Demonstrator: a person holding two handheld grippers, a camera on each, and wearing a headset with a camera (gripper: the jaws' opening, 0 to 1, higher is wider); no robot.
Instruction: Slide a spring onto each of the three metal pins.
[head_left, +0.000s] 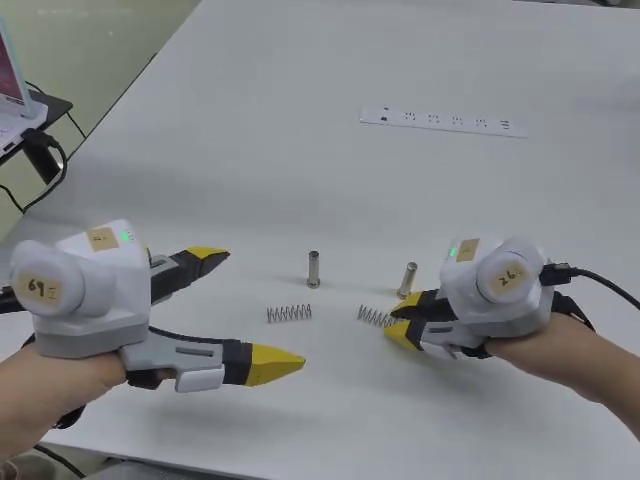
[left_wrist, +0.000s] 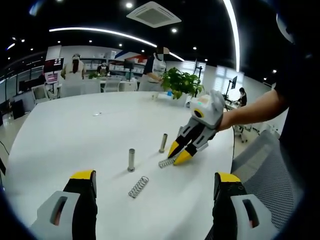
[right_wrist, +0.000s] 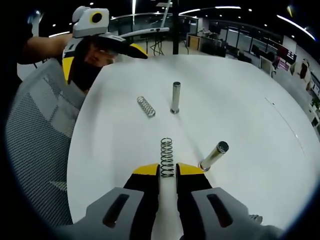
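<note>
Two short metal pins stand upright mid-table, one (head_left: 313, 269) to the left and one (head_left: 408, 279) to the right. My right gripper (head_left: 404, 322) is shut on the near end of a spring (head_left: 374, 316) that lies just left of the right pin. In the right gripper view that spring (right_wrist: 166, 154) points forward from between the jaws, with the nearer pin (right_wrist: 215, 155) to its right. A second spring (head_left: 289, 313) lies loose in front of the left pin. My left gripper (head_left: 245, 308) is open, its jaws wide apart, short of that loose spring (left_wrist: 138, 186).
A white power strip (head_left: 443, 120) lies farther back on the white table (head_left: 300, 150). A laptop (head_left: 10, 90) and cables sit on a stand off the table's left edge. A mesh chair (right_wrist: 40, 130) stands at the near edge. People and a plant (left_wrist: 182, 82) are beyond the far side.
</note>
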